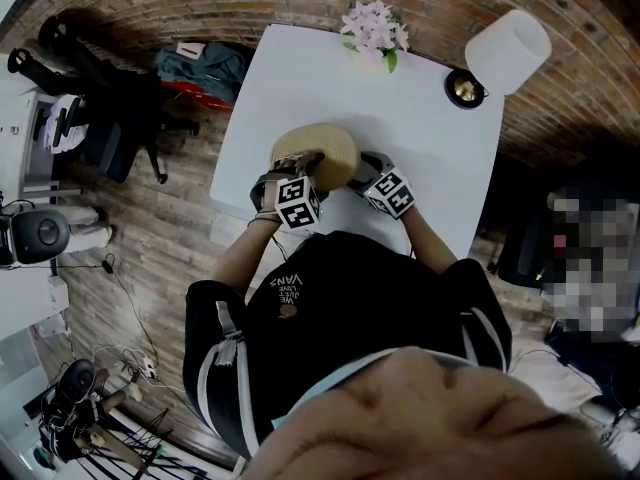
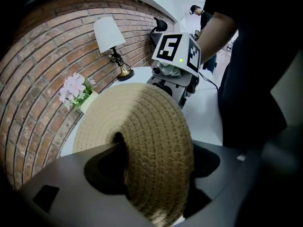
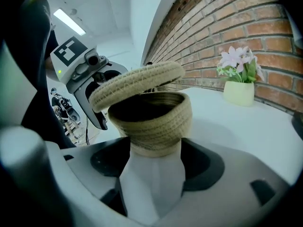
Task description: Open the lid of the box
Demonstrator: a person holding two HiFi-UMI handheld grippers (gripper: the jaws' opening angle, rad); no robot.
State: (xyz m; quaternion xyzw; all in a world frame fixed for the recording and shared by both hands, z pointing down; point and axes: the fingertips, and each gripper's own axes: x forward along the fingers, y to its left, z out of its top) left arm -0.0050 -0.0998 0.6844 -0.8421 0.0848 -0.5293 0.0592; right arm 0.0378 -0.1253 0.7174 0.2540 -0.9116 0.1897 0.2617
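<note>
We pinch the tipped-up lid (image 2: 142,141) with our left fingers (image 2: 71,171); our right fingers (image 3: 232,183) squeeze the upright box (image 3: 156,122).

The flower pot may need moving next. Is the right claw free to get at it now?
Probably not yet: the right claw is clamped on the woven box while the left claw holds the lid. The table from there to the flower pot looks bare.
</note>
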